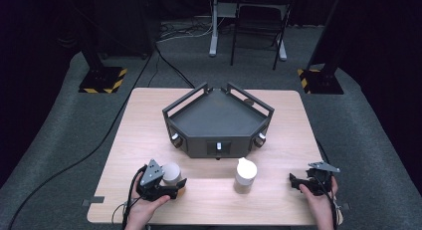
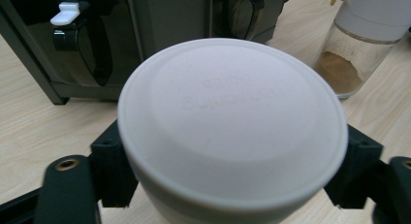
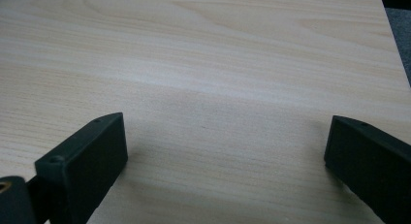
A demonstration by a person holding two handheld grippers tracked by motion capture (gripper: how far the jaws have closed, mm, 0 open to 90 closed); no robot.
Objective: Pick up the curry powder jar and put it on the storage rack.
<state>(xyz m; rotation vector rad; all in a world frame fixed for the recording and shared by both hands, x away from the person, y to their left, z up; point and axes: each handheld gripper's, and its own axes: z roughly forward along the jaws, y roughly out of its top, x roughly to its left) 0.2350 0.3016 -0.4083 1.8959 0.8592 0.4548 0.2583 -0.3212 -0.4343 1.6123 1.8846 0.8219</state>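
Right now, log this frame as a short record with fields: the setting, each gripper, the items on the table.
setting: wooden table with a dark angular rack at its centre
left gripper: jaws on both sides of a white-lidded jar, pads against its wall
right gripper: open, nothing between the jaws, low over bare wood
other item: clear jar with brown powder, white spouted cap, upright in front of the rack

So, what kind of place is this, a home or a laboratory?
Probably a lab or recording studio, not a home: black curtains surround a grey carpet, cables trail across it, and stands have hazard-striped bases behind the wooden table.
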